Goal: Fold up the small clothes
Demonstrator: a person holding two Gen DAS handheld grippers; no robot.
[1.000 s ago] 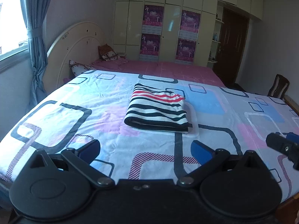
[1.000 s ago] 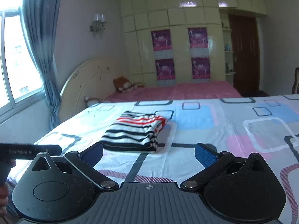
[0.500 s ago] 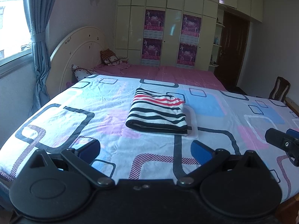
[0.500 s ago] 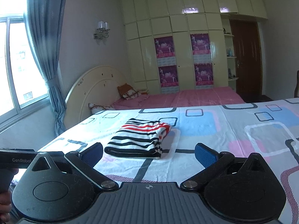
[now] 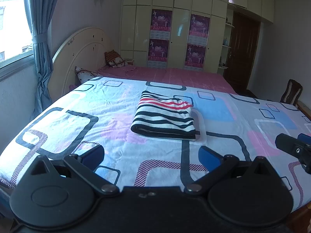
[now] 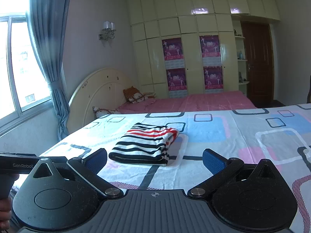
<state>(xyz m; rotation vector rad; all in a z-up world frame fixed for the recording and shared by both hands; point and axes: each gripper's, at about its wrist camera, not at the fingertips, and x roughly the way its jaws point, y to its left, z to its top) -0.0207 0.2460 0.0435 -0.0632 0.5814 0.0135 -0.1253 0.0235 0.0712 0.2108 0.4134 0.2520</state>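
Striped garment (image 5: 164,117) sits neatly folded on the bed (image 5: 116,104) ahead of both empty, wide-open jaws, so folding looks finished; next call is probably another piece.

We counted one folded striped garment (image 5: 164,116) on the near bed (image 5: 116,106), and one far bed with a pink sheet (image 5: 175,73) behind it. Two grippers were in view: the left gripper (image 5: 151,156) and the right gripper (image 6: 155,160), each with two blue finger pads spread wide apart. Four purple posters (image 6: 173,49) hung on the far wardrobe, two above two. We saw two pillows (image 6: 134,97) by the headboard, one wall lamp (image 6: 107,30), one curtain (image 6: 52,58), one brown door (image 6: 257,62) and one wooden chair (image 5: 291,92) at the right.
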